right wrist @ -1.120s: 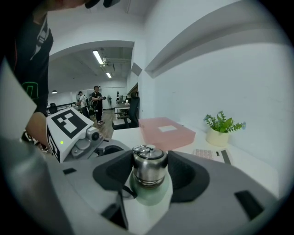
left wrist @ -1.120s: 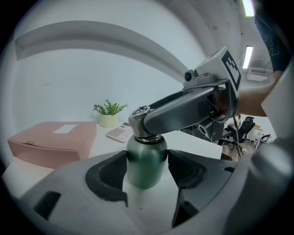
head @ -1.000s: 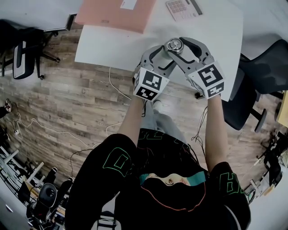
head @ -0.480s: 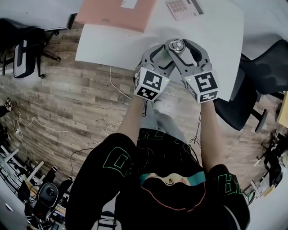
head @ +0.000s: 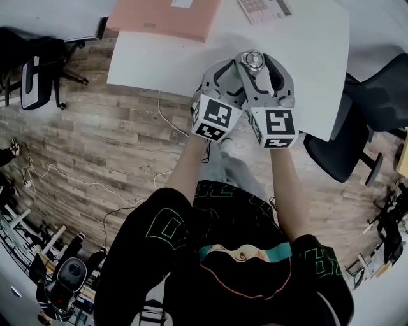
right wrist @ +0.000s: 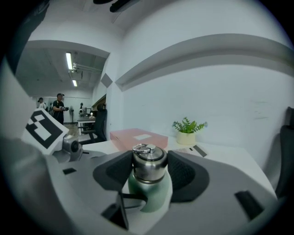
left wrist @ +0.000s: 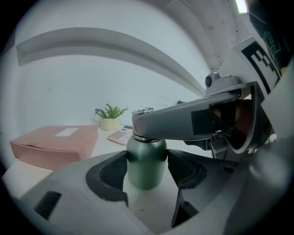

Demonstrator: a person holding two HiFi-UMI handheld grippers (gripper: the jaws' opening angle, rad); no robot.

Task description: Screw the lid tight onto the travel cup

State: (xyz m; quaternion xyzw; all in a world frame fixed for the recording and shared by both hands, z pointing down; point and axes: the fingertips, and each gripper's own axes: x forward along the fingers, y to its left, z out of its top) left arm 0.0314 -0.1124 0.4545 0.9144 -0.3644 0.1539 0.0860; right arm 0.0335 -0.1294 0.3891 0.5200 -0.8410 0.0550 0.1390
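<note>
A green travel cup point(left wrist: 145, 161) with a steel lid point(right wrist: 149, 164) stands near the front edge of the white table point(head: 159, 63). My left gripper point(left wrist: 146, 163) is shut on the cup's green body, a pad pressed to each side. Just above it, my right gripper point(right wrist: 149, 166) is shut on the lid, with its dark pads point(right wrist: 183, 173) against the steel. In the head view the lid point(head: 253, 60) shows between the right gripper's point(head: 254, 63) fingers, and the left gripper point(head: 234, 76) reaches in from the left below it. In the left gripper view the right gripper's jaw hides most of the lid.
A flat pink box point(head: 166, 19) and a calculator point(head: 261, 7) lie at the back of the table, with a small potted plant point(left wrist: 110, 117) by the wall. Office chairs point(head: 357, 127) stand at the right and far left point(head: 32, 76). Cables lie on the wood floor.
My right gripper has turned about the lid: its marker cube swung left towards the left gripper's cube. The left gripper and the cup stayed where they were.
</note>
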